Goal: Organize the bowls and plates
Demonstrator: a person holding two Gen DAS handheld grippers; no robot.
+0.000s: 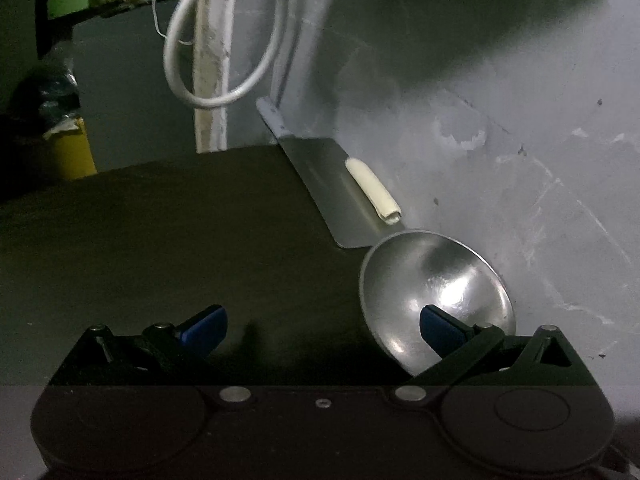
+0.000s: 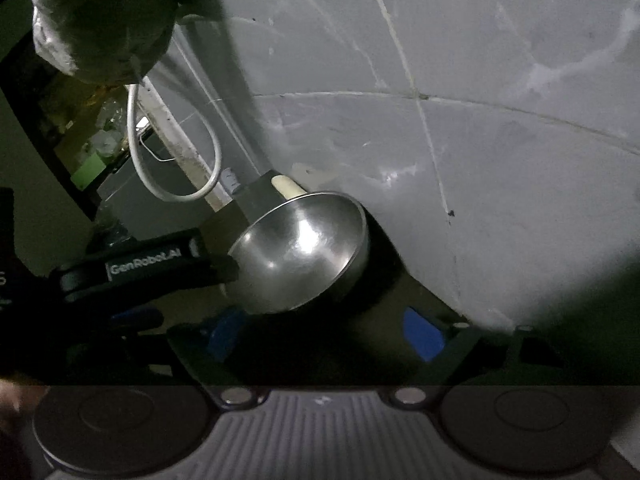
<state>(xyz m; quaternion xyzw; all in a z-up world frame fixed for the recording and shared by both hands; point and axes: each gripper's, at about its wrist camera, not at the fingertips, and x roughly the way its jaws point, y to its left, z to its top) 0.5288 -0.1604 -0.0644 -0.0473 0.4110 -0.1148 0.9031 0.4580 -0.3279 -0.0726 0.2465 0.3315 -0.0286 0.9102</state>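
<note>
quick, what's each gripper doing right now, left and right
Left gripper: open, one finger over the steel bowl, gripping nothing.
Right gripper: open, empty.

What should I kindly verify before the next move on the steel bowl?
1. Left tool open: ok, pads wide apart, nothing clamped.
2. Right tool open and empty: ok.
3. Bowl sitting flat: not ok, it is tilted on its edge and leans toward the wall.
4. Left tool's finger touching the bowl: cannot tell; one finger overlaps the bowl in both views, but contact is unclear.
5. Clear space behind the bowl: not ok, a cleaver lies close behind it along the wall.
6. Other plates or bowls to stack with: cannot tell, none in view.
</note>
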